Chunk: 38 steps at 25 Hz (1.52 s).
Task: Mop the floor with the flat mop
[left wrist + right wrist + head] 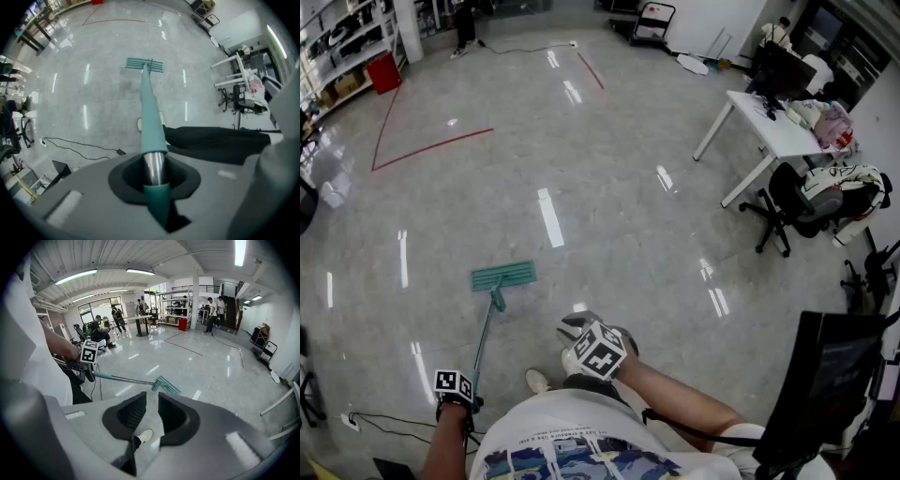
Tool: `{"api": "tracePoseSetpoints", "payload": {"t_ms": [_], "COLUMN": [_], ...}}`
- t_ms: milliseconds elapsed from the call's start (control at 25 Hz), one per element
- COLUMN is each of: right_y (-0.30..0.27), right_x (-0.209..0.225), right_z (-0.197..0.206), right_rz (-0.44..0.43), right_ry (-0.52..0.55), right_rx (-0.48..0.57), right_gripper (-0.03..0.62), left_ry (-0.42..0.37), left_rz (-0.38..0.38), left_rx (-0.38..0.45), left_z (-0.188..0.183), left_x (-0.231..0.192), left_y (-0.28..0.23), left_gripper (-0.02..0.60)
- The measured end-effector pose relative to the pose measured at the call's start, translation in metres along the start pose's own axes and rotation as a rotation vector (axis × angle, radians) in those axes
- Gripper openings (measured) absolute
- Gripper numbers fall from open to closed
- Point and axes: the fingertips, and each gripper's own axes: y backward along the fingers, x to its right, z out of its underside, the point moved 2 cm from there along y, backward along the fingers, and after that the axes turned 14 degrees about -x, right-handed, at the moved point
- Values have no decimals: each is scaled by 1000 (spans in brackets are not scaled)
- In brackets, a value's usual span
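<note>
Grips the mop (502, 277) pole in the left hand-held gripper (153, 174), holds the right hand-held gripper (152, 414) empty with jaws a little apart, rests the mop head flat on the floor (609, 169) ahead.

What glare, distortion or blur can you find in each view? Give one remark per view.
Head view: white glare streaks cross the glossy floor. Left gripper view: fisheye bend with dark corners; the left gripper, shut on the mop handle, looks soft up close. Right gripper view: fisheye curves the ceiling lights; the open right gripper is soft in the foreground.
</note>
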Motion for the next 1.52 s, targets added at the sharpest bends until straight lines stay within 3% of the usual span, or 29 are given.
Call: {"api": "tracePoseSetpoints", "payload": {"t_ms": [200,600,1000,1240,1520], "right_y": [8,-4,-17,-32,-63], "right_x": [17,31,58,71,84], "right_z": [18,12,-35,-59,-115], "right_rz": [33,-12,-55,-96,-88], "right_ry": [-46,0,56,72,84], "right_rx": [-20,-20,85,72,34], "right_gripper": [86,86,86,86,86], "left_ry": [-57,-3,73,114,93], "left_rz": [-9,-15,9,19,39], "left_rx": [-10,-6,22,42,19], "left_z": [-23,-30,-70,-103,-160], "left_x": [20,31,32,26,-5], "left_y": [2,1,25,48,62], "left_gripper": [66,67,66,66,66]}}
